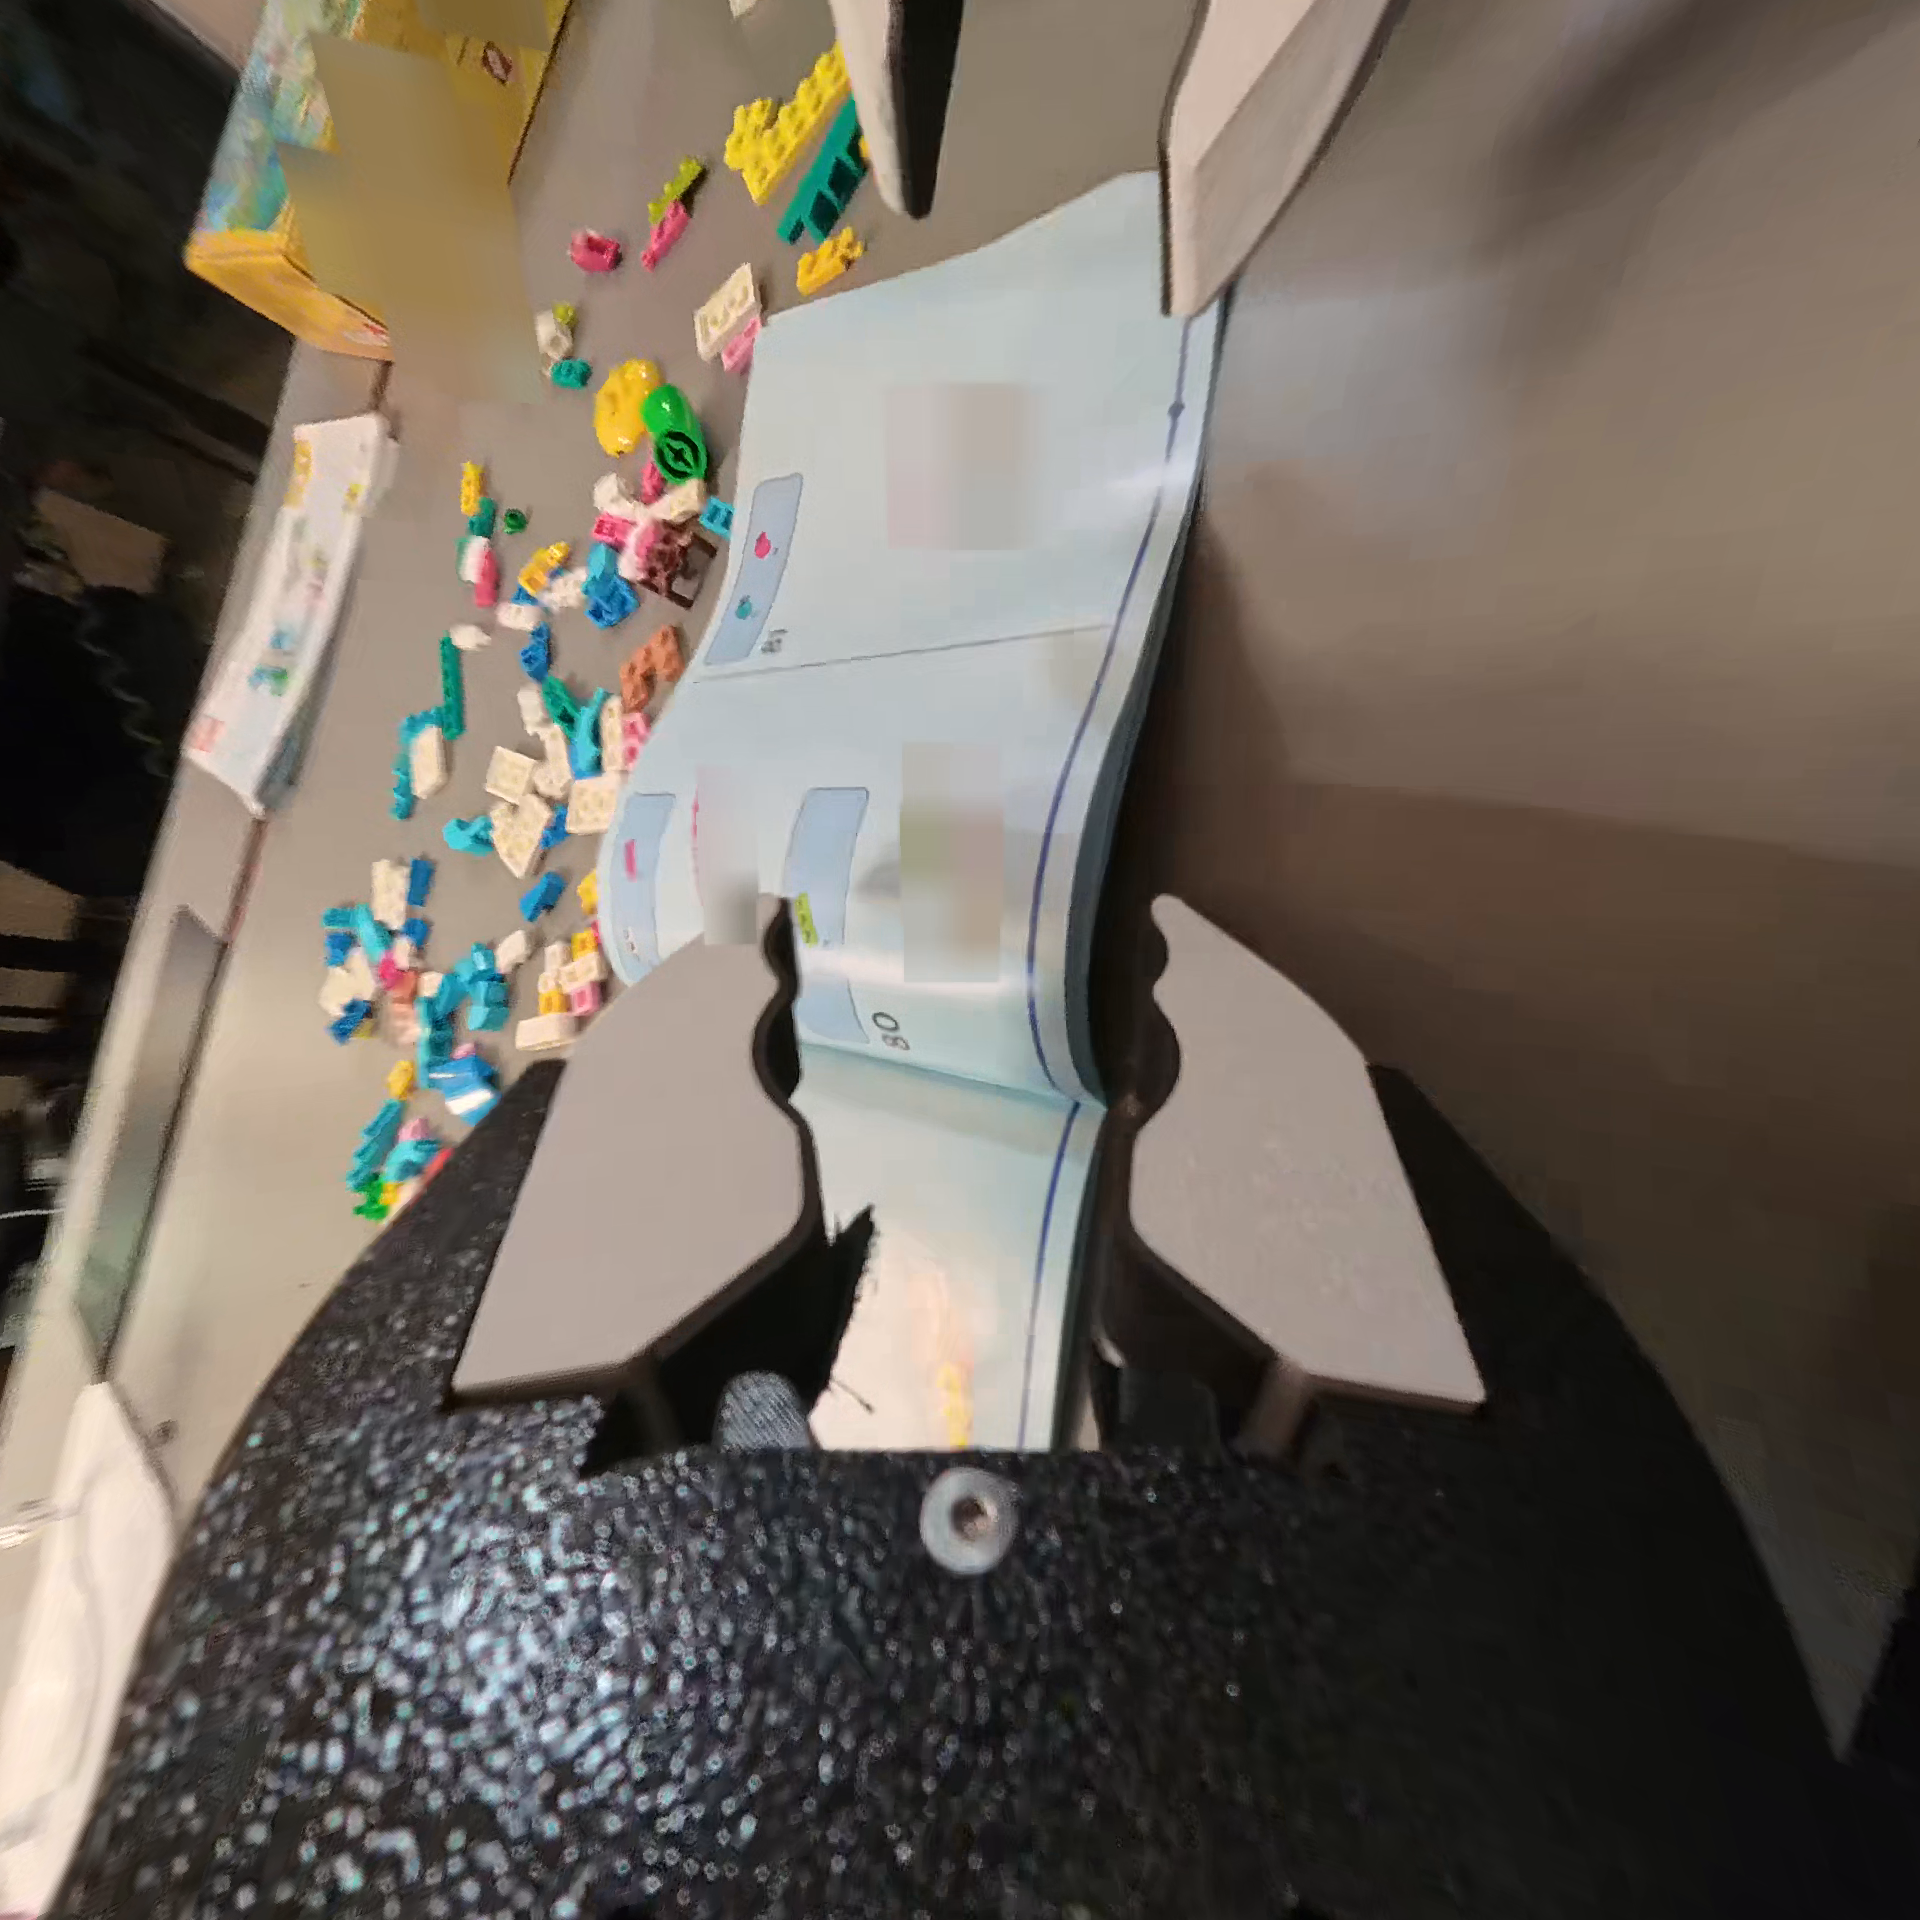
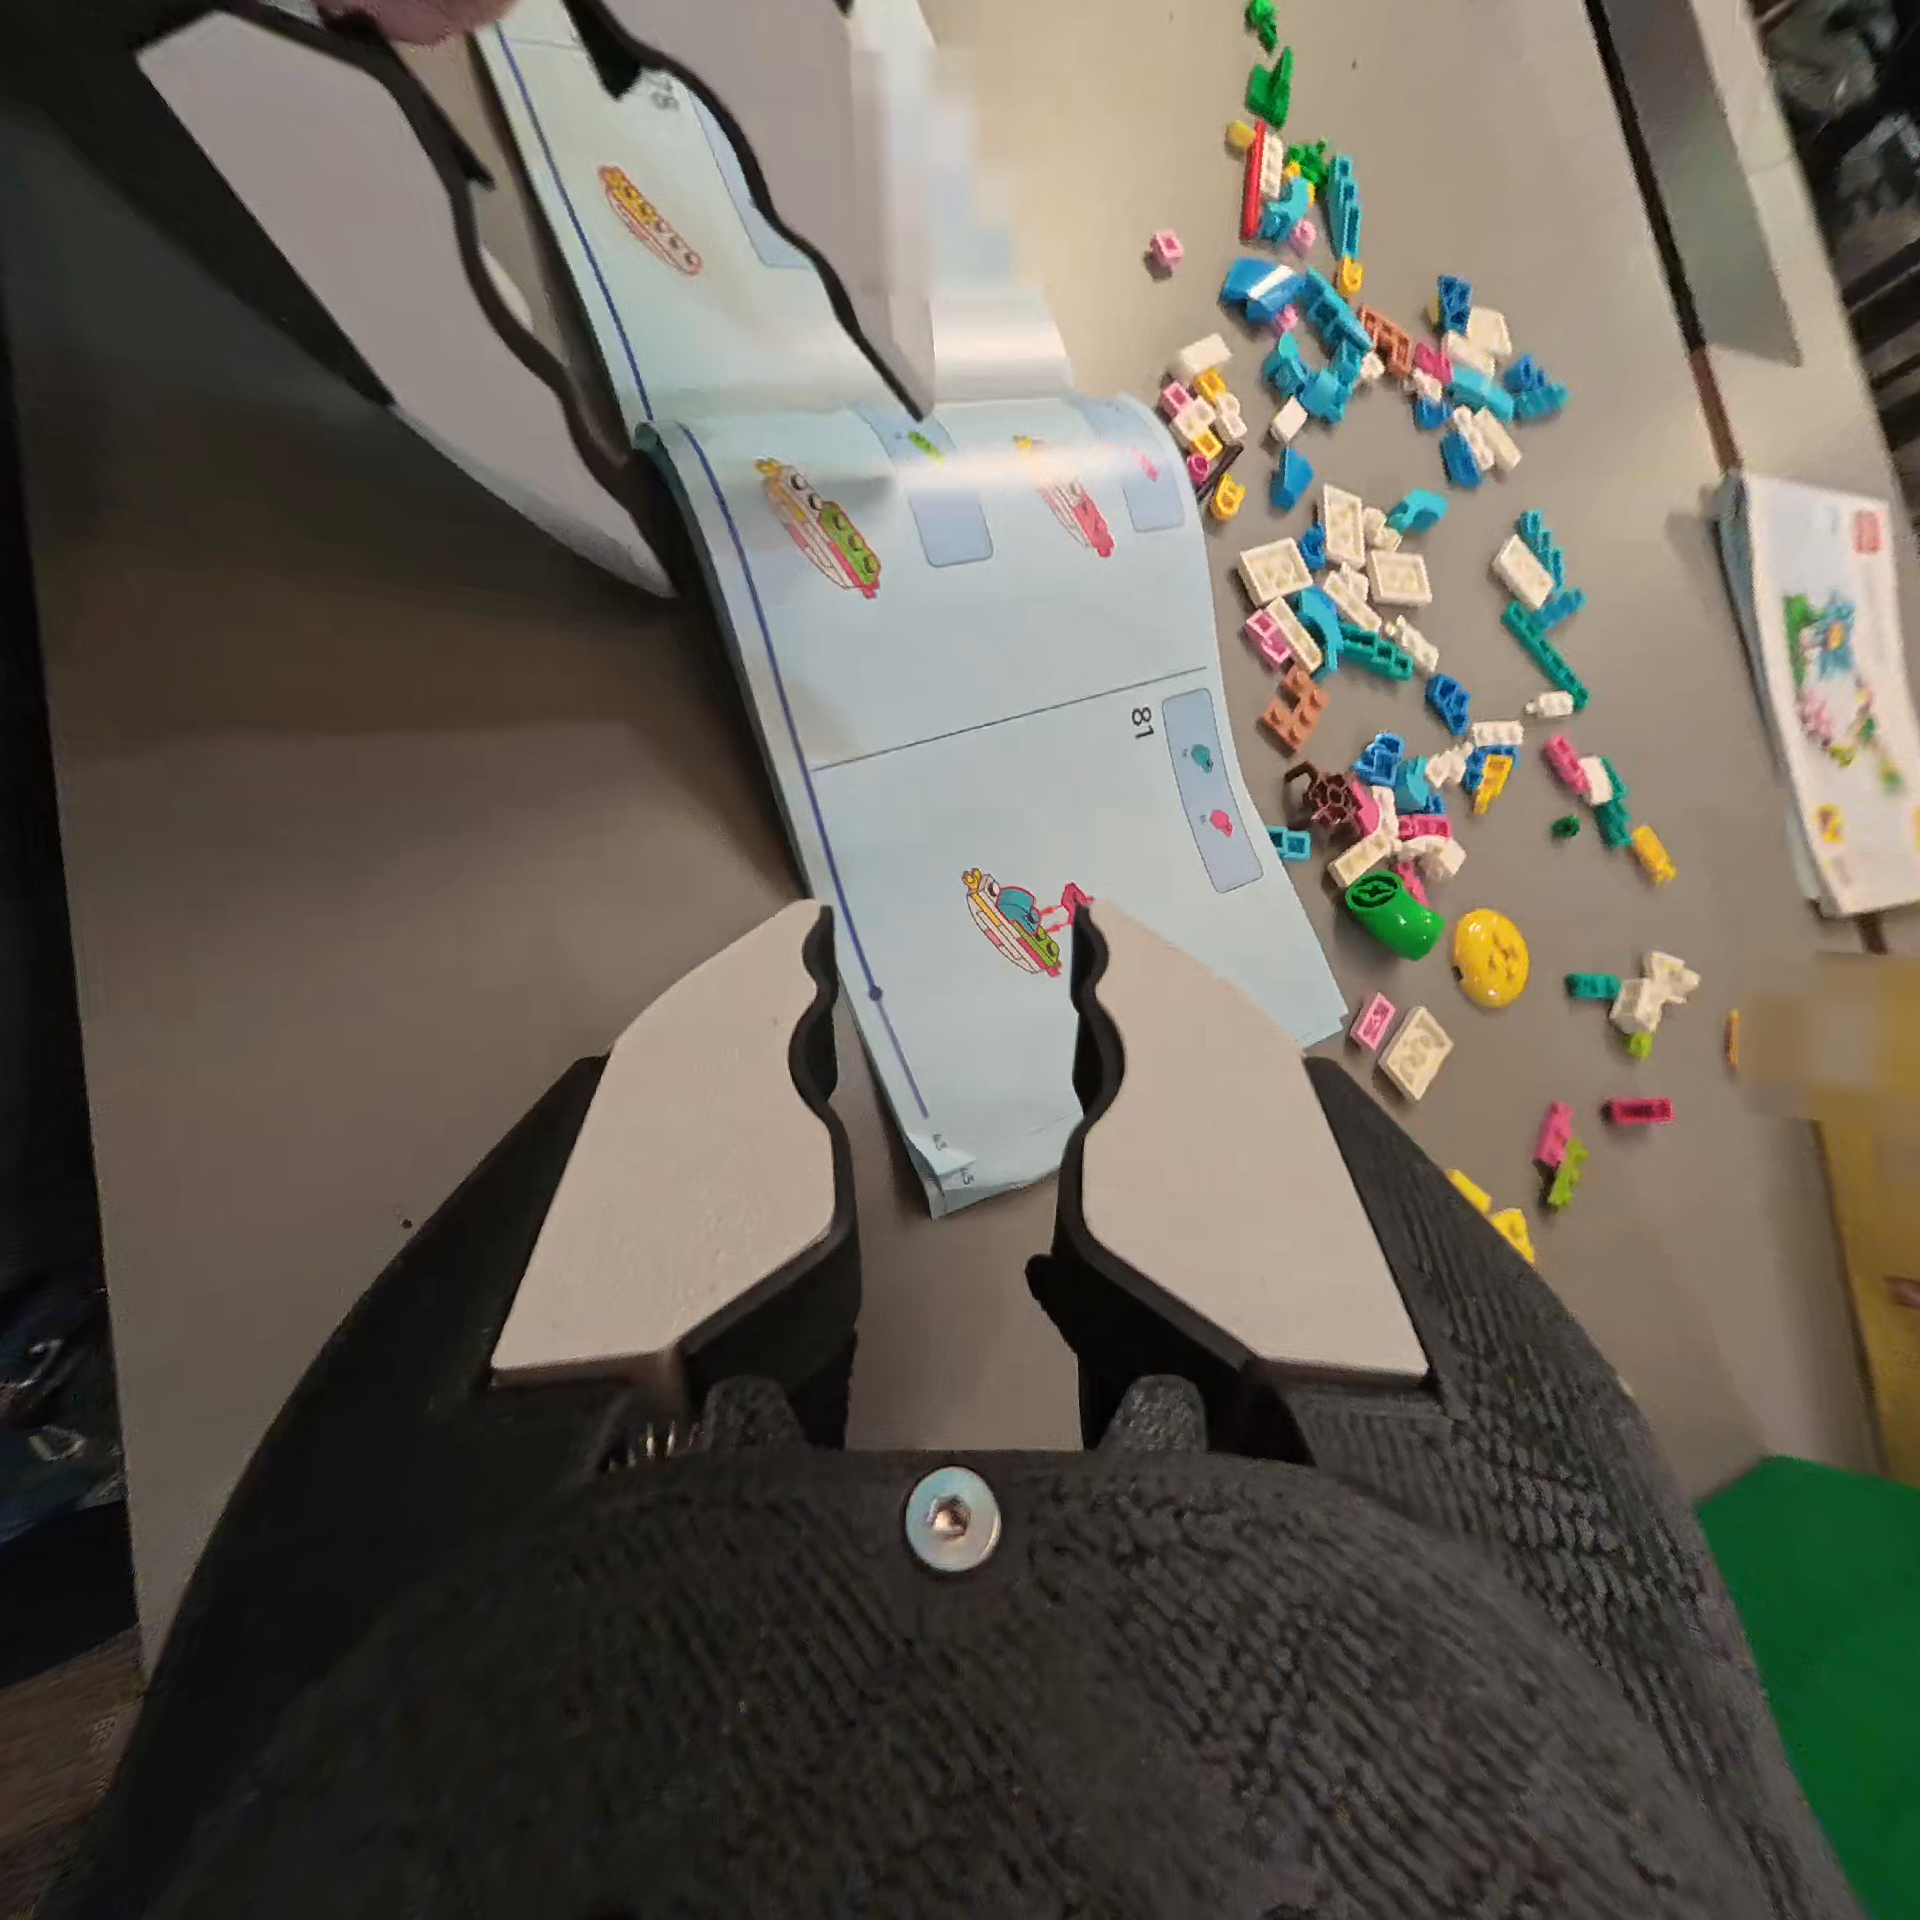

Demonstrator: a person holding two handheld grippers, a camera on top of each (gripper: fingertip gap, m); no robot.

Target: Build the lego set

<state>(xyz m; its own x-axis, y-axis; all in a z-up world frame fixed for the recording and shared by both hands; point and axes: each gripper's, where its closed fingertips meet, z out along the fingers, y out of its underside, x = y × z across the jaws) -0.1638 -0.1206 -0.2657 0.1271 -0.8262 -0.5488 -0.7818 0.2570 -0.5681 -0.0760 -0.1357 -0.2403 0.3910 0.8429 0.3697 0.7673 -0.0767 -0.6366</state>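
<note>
An open light-blue instruction booklet (image 1: pixel 935 644) lies on the grey table (image 1: pixel 1507 623), with its pages curling up; it also shows in the right wrist view (image 2: pixel 987 644). My left gripper (image 1: pixel 966 925) is open, and the booklet's lower end and spine sit between its fingers. My right gripper (image 2: pixel 951 914) is open and empty over the booklet's near corner. Each gripper shows at the far end of the booklet in the other's view: the right one (image 1: pixel 1049 255), the left one (image 2: pixel 764 426). Several loose coloured bricks (image 2: pixel 1382 582) lie scattered beside the booklet.
A green curved piece (image 2: pixel 1392 909) and a yellow dome (image 2: pixel 1491 956) lie by the booklet's edge. A second booklet (image 2: pixel 1818 707) and a yellow box (image 1: pixel 312 208) sit beyond the bricks. A green baseplate (image 2: pixel 1818 1662) is at the lower right. Yellow bricks (image 1: pixel 790 125) lie near the right gripper.
</note>
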